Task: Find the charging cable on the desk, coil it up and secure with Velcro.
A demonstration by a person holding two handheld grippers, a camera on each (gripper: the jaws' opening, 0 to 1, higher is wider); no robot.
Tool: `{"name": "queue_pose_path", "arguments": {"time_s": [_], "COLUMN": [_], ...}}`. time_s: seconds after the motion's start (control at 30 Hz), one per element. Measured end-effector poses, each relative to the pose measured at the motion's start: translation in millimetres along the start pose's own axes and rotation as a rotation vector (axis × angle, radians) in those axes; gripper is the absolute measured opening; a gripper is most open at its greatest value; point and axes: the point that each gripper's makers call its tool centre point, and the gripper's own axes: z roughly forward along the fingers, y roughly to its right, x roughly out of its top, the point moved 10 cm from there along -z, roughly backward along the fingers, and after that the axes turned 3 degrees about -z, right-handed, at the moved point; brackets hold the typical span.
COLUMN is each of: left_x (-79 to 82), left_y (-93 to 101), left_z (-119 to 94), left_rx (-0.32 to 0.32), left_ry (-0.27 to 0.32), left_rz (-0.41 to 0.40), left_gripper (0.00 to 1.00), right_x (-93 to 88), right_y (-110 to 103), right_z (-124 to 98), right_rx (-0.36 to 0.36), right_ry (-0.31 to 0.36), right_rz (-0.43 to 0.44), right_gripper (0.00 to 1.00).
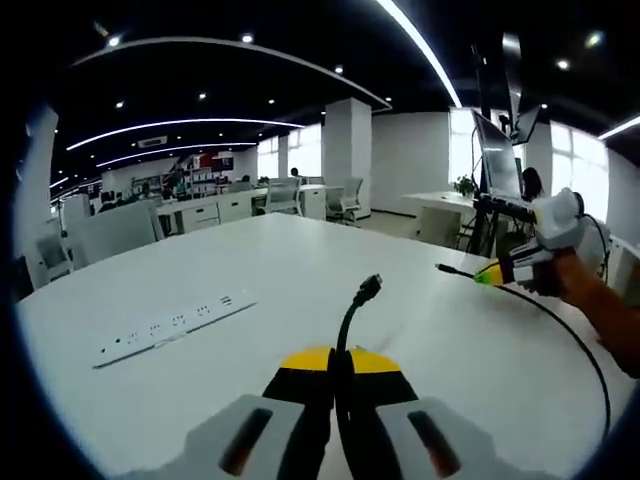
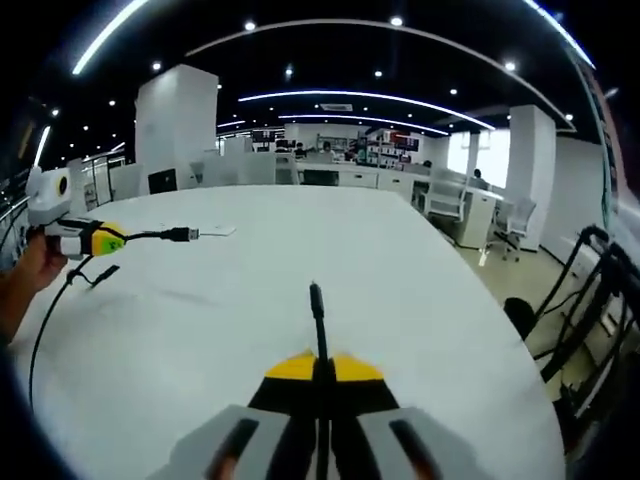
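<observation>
A black charging cable (image 1: 350, 320) lies between my two grippers over a white desk (image 1: 300, 270). My left gripper (image 1: 340, 365) is shut on it, and the USB plug (image 1: 367, 288) pokes out past the yellow-tipped jaws. To the right, my right gripper (image 1: 490, 273) is shut on the other end, whose thin tip (image 1: 442, 267) sticks out. From there the cable (image 1: 590, 360) sags in a loop. In the right gripper view, the right gripper (image 2: 322, 375) is shut on the cable end (image 2: 316, 295). The left gripper (image 2: 110, 238) holds the USB plug (image 2: 185, 235) at the left.
A white power strip (image 1: 175, 325) lies on the desk at the left, and shows far off as the power strip (image 2: 215, 231). A monitor on a stand (image 1: 497, 150) rises beyond the desk's right edge. Black chair frames (image 2: 590, 300) stand off the desk. Office desks and chairs fill the background.
</observation>
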Motion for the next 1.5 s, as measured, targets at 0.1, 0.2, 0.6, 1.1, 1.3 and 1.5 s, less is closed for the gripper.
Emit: {"name": "queue_pose_path", "arguments": {"time_s": [0.1,0.2,0.6,1.1,1.3,1.5], "left_x": [-0.1,-1.5,-3.4,-14.2,-17.9,-26.9], "left_y": [-0.5,-1.4,-25.9,-55.2,-63.7,-77.9], "left_z": [-4,-10,-27,-53,-63,-73], "left_rx": [-0.018,-0.020,0.009,0.024,0.026,0.035], "left_ry": [0.001,-0.001,-0.001,-0.008,-0.006,-0.003], "left_rz": [0.009,0.014,0.047,0.022,0.023,0.012], "left_gripper": [0.05,0.05,0.05,0.05,0.05,0.05], "right_x": [3.2,7.2,18.7,30.3,33.1,39.3], "right_y": [-9,-14,-45,-81,-95,-114], "right_z": [4,5,13,21,24,28], "right_rx": [0.015,0.039,0.082,0.170,0.197,0.233], "right_ry": [-0.008,-0.005,-0.018,-0.006,0.003,0.012], "right_rz": [-0.015,-0.015,-0.072,-0.107,-0.112,-0.133], "right_gripper": [0.04,0.04,0.04,0.04,0.04,0.04]}}
